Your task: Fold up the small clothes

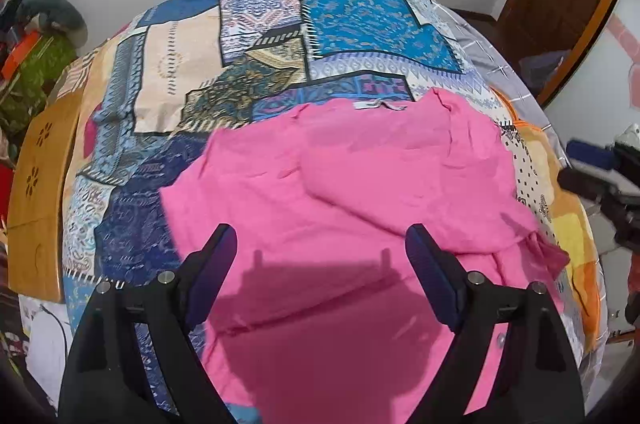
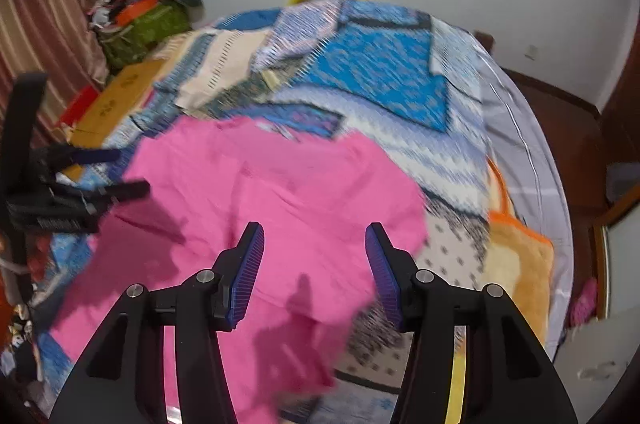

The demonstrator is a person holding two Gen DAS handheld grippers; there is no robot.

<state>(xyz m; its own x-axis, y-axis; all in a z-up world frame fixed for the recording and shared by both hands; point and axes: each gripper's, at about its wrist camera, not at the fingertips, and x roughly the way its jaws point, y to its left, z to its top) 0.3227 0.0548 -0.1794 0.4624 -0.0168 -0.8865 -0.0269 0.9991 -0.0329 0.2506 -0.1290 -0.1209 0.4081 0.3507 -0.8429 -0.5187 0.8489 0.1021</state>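
— Pink garment [image 1: 340, 192]?
— Spread rumpled on the patchwork bedspread [image 1: 248, 36], near the bed's front edge.
— Left gripper [image 1: 320, 244]?
— Jaws released, above the cloth.
— Right gripper [image 2: 315, 240]?
— Likewise released, holding nothing.

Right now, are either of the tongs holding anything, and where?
Nothing is held. Both the left tongs and right tongs are open above the pink shirt.
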